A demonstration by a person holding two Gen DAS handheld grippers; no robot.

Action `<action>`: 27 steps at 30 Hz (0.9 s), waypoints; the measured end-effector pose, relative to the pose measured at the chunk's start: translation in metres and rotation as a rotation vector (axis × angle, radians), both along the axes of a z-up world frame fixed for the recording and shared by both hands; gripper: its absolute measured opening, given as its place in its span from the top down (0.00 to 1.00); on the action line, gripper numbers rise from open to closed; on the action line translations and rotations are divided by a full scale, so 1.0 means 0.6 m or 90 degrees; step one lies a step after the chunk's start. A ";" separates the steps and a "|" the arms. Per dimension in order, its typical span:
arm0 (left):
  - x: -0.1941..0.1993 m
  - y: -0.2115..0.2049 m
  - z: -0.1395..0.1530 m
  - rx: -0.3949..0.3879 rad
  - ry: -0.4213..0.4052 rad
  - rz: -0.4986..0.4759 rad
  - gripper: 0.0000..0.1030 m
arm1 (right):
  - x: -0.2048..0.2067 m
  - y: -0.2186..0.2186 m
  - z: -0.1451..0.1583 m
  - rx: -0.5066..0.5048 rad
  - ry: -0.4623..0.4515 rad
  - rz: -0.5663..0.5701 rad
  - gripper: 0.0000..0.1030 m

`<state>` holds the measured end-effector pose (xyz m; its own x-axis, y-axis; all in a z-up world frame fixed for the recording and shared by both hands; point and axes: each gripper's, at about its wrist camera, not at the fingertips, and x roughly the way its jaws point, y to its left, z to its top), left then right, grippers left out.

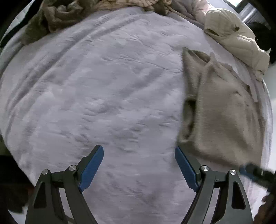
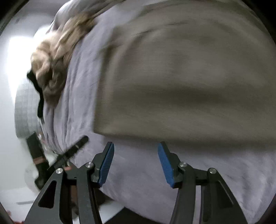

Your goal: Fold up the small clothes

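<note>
From the left wrist, the left gripper [image 1: 139, 151] is hanging with its blue pads spread wide and holding nothing, over a pale lilac bedcover [image 1: 96, 89]. A beige garment [image 1: 222, 110] is lying flat to its right, with a heap of clothes [image 1: 96, 6] along the far edge.

From the right wrist, the right gripper [image 2: 136, 148] is also gaping empty, just short of the beige garment's [image 2: 186, 82] near hem; blur is smearing this view, so the tan bundle [image 2: 51, 65] at left is probably more clothing

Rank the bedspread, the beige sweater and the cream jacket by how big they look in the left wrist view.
1. Bedspread
2. Sweater
3. Jacket, though it lies farther away and is partly cut off.
</note>
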<state>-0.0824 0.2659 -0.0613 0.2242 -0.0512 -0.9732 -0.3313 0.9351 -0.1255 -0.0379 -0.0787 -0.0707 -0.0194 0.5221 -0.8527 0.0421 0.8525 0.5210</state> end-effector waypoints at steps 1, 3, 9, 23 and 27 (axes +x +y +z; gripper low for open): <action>-0.003 0.006 0.001 0.014 0.000 -0.001 0.17 | 0.017 0.044 0.000 -0.014 -0.005 0.025 0.44; -0.010 0.020 0.003 0.039 0.000 -0.004 0.17 | 0.043 0.122 0.001 -0.037 -0.014 0.070 0.44; -0.027 0.065 0.015 0.059 -0.014 0.008 0.17 | 0.079 0.228 -0.034 -0.186 -0.038 0.128 0.91; -0.048 0.114 0.018 -0.010 -0.031 0.007 0.17 | 0.037 0.268 -0.052 -0.168 -0.043 0.216 0.87; -0.042 0.100 0.018 -0.020 -0.024 -0.017 0.17 | 0.014 0.261 -0.040 -0.098 -0.017 0.218 0.87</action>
